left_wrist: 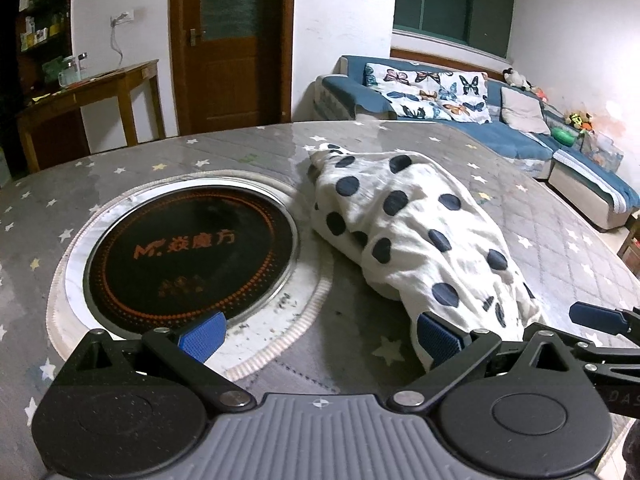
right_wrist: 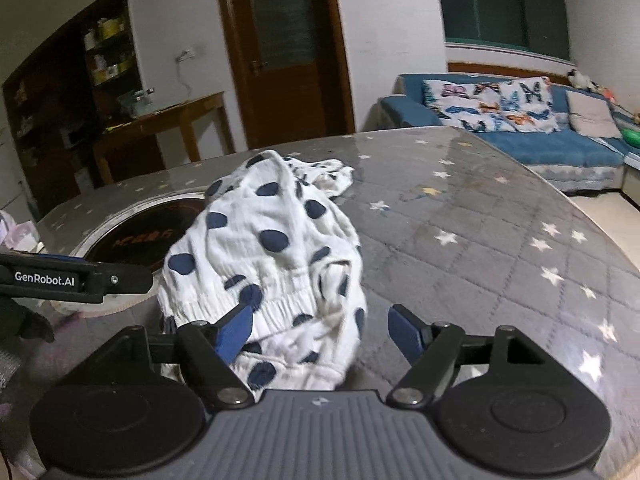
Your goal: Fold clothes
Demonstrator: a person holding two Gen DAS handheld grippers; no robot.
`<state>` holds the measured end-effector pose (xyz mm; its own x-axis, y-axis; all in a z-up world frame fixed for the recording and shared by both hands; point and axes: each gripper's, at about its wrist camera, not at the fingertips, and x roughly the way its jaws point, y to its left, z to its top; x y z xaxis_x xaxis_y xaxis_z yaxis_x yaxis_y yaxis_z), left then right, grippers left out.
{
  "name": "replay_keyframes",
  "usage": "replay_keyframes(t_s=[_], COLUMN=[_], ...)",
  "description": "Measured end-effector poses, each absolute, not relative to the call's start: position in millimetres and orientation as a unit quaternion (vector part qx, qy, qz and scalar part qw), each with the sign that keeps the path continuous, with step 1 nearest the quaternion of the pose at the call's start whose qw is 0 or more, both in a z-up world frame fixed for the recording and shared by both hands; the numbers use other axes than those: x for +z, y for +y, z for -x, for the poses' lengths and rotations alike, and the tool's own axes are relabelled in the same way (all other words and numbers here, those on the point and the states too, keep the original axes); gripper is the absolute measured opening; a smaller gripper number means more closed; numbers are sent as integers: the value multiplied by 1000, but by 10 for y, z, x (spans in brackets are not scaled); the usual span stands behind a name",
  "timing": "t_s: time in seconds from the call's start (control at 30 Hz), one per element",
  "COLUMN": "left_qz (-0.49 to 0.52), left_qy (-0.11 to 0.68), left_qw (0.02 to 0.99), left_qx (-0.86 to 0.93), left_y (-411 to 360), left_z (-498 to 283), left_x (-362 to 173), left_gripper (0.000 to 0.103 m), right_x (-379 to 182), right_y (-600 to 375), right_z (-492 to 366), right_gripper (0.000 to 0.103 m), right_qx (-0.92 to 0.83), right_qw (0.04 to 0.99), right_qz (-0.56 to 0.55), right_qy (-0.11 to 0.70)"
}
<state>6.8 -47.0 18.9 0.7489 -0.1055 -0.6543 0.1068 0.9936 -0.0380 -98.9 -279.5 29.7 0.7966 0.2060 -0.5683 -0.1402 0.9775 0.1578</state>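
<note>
A white garment with dark blue polka dots [left_wrist: 404, 232] lies in a loose, crumpled heap on a round table covered by a grey quilted cloth with small stars [right_wrist: 500, 248], just right of a black round cooktop [left_wrist: 192, 252] set into the table's middle. The heap runs from the near edge toward the far side; a gathered, elastic-looking band shows at its near end in the right wrist view, so it may be a pair of shorts or a skirt, though which is hard to tell. Both tools sit at the near end of the heap with their blue-padded jaws spread apart and holding nothing. The left gripper [left_wrist: 320, 334] has its right pad touching or almost touching the near left corner of the fabric, its left pad over the cooktop's rim. The right gripper [right_wrist: 320, 332] straddles the near edge of the cloth by the gathered band. The work looks barely begun: the piece needs spreading flat first. To do this well, each tool would best pinch a single layer at opposite ends of the band, then lift and draw apart so that the cloth opens smoothly rather than bunching. Beyond the table stand a wooden door [left_wrist: 228, 40] and, on the far right, a blue sofa [left_wrist: 520, 136].
</note>
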Motion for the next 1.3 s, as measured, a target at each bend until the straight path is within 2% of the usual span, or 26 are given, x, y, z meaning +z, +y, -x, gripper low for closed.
replay_keyframes(t_s=[0.73, 1.3], left_qz=[-11, -15], left_qy=[345, 349], left_qw=[936, 935], left_qx=[-66, -62], left_y=[-578, -549], left_z=[89, -24], left_x=[178, 168], left_gripper=[103, 103], right_x=[303, 325], right_y=[-2799, -2752], right_z=[1223, 1050], right_gripper=[80, 81], right_qx=[71, 90], right_qw=[952, 952], right_qz=[-69, -54], right_qy=[291, 287])
